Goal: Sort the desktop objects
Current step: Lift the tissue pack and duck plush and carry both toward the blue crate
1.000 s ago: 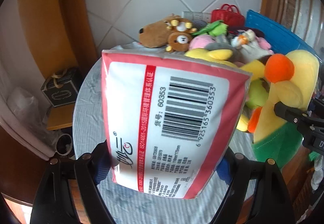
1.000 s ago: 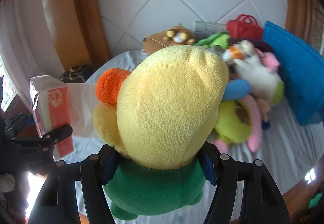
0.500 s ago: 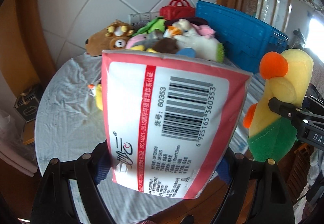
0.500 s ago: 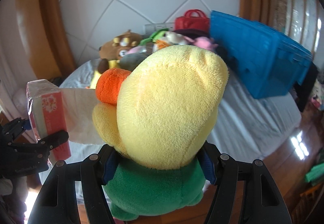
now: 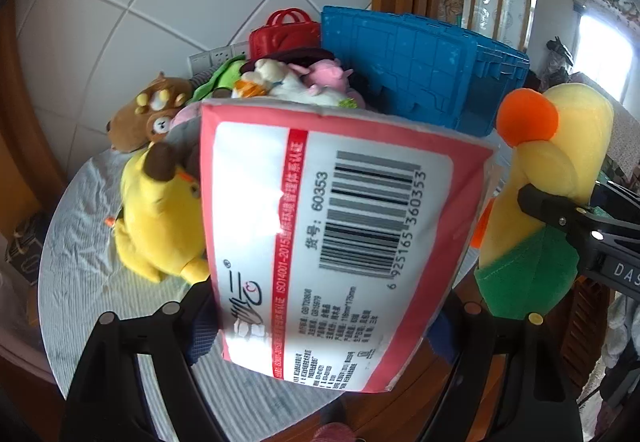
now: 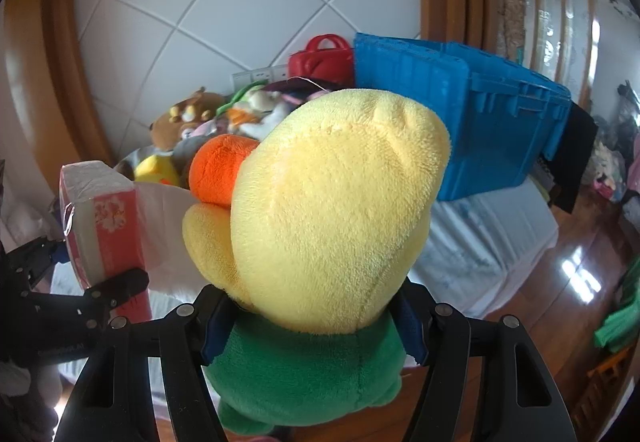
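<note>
My left gripper (image 5: 320, 326) is shut on a red and white tissue pack (image 5: 332, 242), held up above the table with its barcode side facing the camera. The same tissue pack (image 6: 100, 218) shows at the left of the right wrist view, clamped by the left gripper (image 6: 80, 294). My right gripper (image 6: 312, 334) is shut on a yellow duck plush (image 6: 332, 210) with an orange beak and green body. That duck plush (image 5: 548, 202) appears at the right of the left wrist view, with the right gripper (image 5: 568, 218) on it.
A round table with a grey striped cloth (image 5: 80, 266) carries a heap of plush toys (image 5: 280, 82), a yellow plush (image 5: 160, 210) and a brown bear (image 5: 148, 114). A blue crate (image 6: 460, 114) stands at the right, a red toy bag (image 6: 324, 58) behind. White tiled wall at the back.
Both grippers have swung to the right with their loads: the toy heap slid left in both views and the blue crate came further into view.
</note>
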Demonstrator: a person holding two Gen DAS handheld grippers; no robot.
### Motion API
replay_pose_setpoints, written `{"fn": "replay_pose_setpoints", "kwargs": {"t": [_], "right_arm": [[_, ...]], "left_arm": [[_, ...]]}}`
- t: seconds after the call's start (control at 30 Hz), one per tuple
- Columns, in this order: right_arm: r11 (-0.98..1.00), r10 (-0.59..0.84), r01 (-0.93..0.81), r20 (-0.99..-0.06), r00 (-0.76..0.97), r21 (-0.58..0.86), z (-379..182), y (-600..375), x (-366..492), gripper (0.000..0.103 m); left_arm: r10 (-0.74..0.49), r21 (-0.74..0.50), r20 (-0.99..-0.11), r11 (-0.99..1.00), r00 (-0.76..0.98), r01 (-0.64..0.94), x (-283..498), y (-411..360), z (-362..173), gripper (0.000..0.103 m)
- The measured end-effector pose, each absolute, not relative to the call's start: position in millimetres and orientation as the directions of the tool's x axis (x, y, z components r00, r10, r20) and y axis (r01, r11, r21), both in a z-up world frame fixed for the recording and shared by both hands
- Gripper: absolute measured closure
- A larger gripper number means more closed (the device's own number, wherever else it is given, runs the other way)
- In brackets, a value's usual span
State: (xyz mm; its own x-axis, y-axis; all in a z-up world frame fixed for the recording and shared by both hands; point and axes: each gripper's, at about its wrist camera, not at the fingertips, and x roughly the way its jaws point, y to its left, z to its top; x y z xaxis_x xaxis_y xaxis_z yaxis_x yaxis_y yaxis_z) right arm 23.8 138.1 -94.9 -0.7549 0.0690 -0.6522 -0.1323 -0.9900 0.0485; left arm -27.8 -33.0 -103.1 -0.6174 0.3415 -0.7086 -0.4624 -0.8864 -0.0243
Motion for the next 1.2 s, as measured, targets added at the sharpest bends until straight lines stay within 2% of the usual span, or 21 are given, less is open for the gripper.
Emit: {"fn": "replay_pose_setpoints", "kwargs": {"t": [0.23,0.67,0.87,1.2], "right_arm": [[-0.988,0.099,-0.15,-0.638,-0.764,0.026,-82,172,-9,0.035],[-0.995,0.09,-0.101,-0.631,-0.771,-0.019,-64,237,-134,0.035],[-0.996,0.076,-0.084,-0.605,-0.793,-0.015,-38,260,-170,0.035],[-0.995,0.087,-0.099,-0.514,-0.853,-0.004,41,313,-192,0.035]], "left_arm": [[0.36,-0.023,-0.7,-0.875,-0.617,-0.484,-73,9,-100,0.02],[0.338,-0.01,-0.696,-0.887,-0.634,-0.462,-192,71,-94,0.02],[0.355,0.001,-0.665,-0.879,-0.656,-0.477,-231,86,-61,0.02],[0.418,0.011,-0.601,-0.848,-0.681,-0.53,-277,129,10,0.02]]}}
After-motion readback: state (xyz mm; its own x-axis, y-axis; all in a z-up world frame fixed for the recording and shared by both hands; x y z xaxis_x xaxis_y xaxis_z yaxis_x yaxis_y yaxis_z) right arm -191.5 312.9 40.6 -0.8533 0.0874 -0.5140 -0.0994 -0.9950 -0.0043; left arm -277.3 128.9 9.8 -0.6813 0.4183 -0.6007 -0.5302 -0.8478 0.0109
